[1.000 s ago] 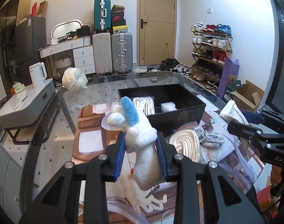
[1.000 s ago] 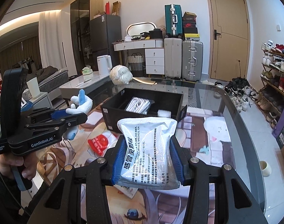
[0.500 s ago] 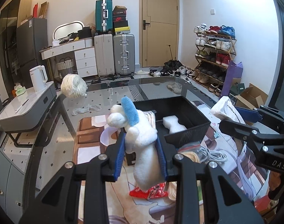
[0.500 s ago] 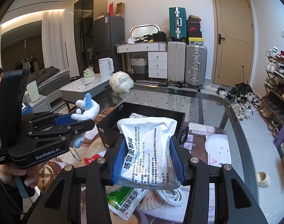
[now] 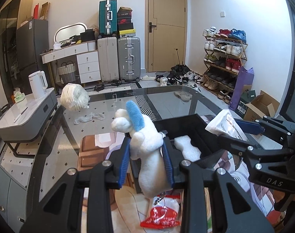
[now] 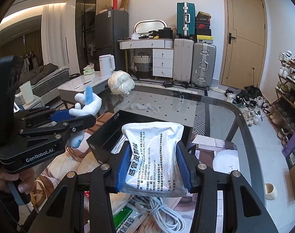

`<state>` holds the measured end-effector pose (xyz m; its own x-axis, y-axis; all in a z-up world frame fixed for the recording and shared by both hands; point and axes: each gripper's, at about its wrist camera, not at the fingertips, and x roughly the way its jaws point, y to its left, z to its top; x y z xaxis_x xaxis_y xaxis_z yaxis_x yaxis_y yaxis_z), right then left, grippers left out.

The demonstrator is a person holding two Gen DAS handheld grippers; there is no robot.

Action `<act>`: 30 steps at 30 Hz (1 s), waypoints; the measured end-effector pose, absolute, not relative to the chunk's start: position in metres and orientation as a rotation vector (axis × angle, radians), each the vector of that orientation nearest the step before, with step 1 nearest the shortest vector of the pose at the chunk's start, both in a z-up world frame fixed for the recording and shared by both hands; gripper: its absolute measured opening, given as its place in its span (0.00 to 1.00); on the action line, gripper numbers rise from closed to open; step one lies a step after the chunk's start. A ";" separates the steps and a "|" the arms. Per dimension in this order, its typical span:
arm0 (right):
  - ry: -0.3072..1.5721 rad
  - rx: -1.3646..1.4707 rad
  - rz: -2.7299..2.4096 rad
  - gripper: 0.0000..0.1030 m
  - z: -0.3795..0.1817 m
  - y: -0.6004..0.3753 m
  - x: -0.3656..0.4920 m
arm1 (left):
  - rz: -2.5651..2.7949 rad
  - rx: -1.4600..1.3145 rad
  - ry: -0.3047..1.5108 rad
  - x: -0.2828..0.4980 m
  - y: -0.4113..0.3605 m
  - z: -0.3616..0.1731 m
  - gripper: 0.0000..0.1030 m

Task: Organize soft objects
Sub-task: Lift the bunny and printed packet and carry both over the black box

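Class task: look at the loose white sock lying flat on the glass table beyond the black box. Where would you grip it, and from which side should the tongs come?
Grip the sock at its bunched middle, where the folds stand up off the glass; the flat ends give the tongs little to pinch. Come from above, tips tilted down, reaching over the black box, which stands between it and both tongs.

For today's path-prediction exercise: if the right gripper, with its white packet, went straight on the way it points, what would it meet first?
Most likely the black box: the right gripper aims down over its near rim, so the white packet would reach the rim or the inside first. Depth is uncertain.
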<state>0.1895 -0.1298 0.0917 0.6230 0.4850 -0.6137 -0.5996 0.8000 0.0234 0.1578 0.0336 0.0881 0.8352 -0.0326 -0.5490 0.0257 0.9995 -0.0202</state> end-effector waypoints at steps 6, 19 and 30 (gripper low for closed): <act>0.656 -0.204 0.634 0.45 0.089 -0.123 0.206 | -0.037 -0.006 0.590 0.176 0.033 0.085 0.30; 0.694 -0.225 0.647 0.45 0.074 -0.112 0.236 | -0.063 0.017 0.643 0.213 0.026 0.065 0.30; 0.729 -0.280 0.667 0.45 0.059 -0.095 0.258 | -0.071 0.032 0.678 0.236 0.025 0.048 0.30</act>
